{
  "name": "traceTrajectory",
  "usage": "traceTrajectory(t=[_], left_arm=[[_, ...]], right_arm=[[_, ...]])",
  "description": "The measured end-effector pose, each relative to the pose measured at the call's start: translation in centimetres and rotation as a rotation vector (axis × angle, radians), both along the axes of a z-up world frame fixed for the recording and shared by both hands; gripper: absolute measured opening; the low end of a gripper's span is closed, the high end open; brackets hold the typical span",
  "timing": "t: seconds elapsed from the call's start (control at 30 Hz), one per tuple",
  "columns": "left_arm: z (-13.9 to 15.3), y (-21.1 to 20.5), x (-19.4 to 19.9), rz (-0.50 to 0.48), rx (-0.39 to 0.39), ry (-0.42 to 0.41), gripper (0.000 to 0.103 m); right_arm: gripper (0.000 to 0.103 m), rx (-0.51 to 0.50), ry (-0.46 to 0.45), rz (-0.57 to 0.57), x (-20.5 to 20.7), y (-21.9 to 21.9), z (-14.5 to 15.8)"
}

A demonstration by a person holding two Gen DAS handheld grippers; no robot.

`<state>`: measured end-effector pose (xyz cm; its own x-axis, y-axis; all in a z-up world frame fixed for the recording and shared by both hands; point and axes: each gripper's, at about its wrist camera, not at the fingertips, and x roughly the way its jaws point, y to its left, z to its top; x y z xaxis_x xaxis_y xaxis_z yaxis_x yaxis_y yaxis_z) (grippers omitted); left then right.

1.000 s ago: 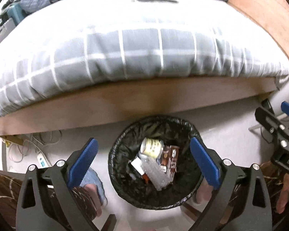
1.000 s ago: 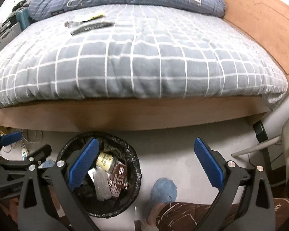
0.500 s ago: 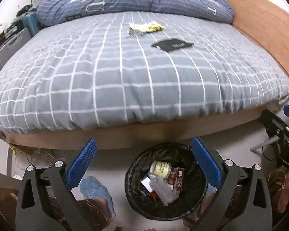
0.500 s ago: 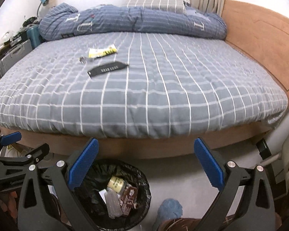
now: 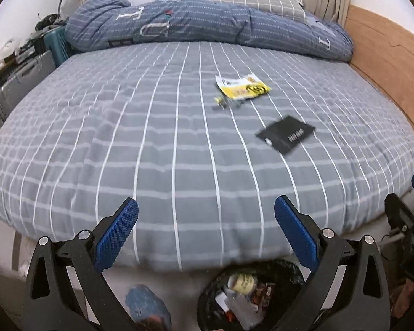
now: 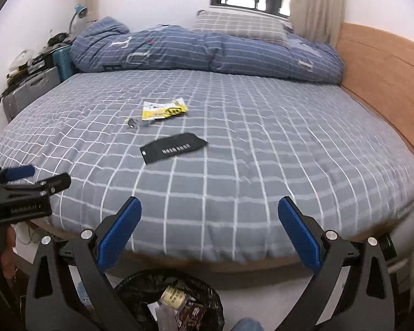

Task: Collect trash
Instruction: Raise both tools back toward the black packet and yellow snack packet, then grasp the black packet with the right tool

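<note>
Left gripper (image 5: pixel 206 215) at lower centre of the left wrist view, jaws spread wide, nothing between the blue pads (image 5: pixel 116 235). Right gripper (image 6: pixel 209 216) likewise low in the right wrist view, jaws wide apart and empty. Both raised above the edge of a bed (image 5: pixel 151 143) covered in a grey checked sheet that fills the middle of each frame. On the sheet, right of centre in the left wrist view, a yellow wrapper (image 5: pixel 244 89), with a small crumpled scrap (image 5: pixel 223 103) just beside its lower left corner; the same pair left of centre in the right wrist view. A flat black packet (image 5: pixel 285 133) lower and to the right of the wrapper, apart from it, printed side up. At the bottom edge, a bin with a black liner (image 5: pixel 284 269) on the floor against the bed's foot, holding a small can, a brown packet and clear plastic. Rolled blue duvet (image 6: pixel 207 52) across the top of the frame, a checked pillow (image 6: pixel 240 26) behind it. Wooden headboard (image 6: pixel 383 69) along the right side. Left gripper also visible at the left edge of the right wrist view, gripped by a hand (image 6: pixel 7 251).
</note>
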<state>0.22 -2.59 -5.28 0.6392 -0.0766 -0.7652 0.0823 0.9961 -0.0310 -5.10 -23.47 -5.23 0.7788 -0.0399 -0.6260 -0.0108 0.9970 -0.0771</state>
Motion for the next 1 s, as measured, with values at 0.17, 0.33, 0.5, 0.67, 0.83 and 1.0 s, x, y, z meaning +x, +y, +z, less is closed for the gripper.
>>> traceTrajectory(t=[0.17, 0.33, 0.5, 0.67, 0.83, 1.0], left_arm=[[-0.1, 1.0, 4.7, 0.011, 0.0, 0.0, 0.097], [-0.1, 1.6, 8.0, 0.015, -0.004, -0.005, 0.097], [-0.4, 1.8, 11.0, 0.014, -0.003, 0.0, 0.097], [-0.7, 2.2, 13.3, 0.013, -0.004, -0.002, 0.097], [-1.4, 3.1, 15.1, 0.032, -0.013, 0.015, 0.097], [-1.5, 3.7, 16.0, 0.042, -0.026, 0.016, 0.097]], right_arm=[[0.095, -0.011, 0.041, 0.067, 4.9, 1.6, -0.7], [0.095, -0.006, 0.094, 0.097, 9.5, 2.6, -1.7], [0.095, -0.019, 0.157, 0.13, 13.8, 3.6, -3.2], [0.091, -0.017, 0.238, 0.144, 17.5, 4.5, -4.9], [0.08, 0.005, 0.315, 0.146, 19.6, 4.5, -6.8], [0.066, -0.001, 0.356, 0.173, 20.3, 5.2, -8.0]])
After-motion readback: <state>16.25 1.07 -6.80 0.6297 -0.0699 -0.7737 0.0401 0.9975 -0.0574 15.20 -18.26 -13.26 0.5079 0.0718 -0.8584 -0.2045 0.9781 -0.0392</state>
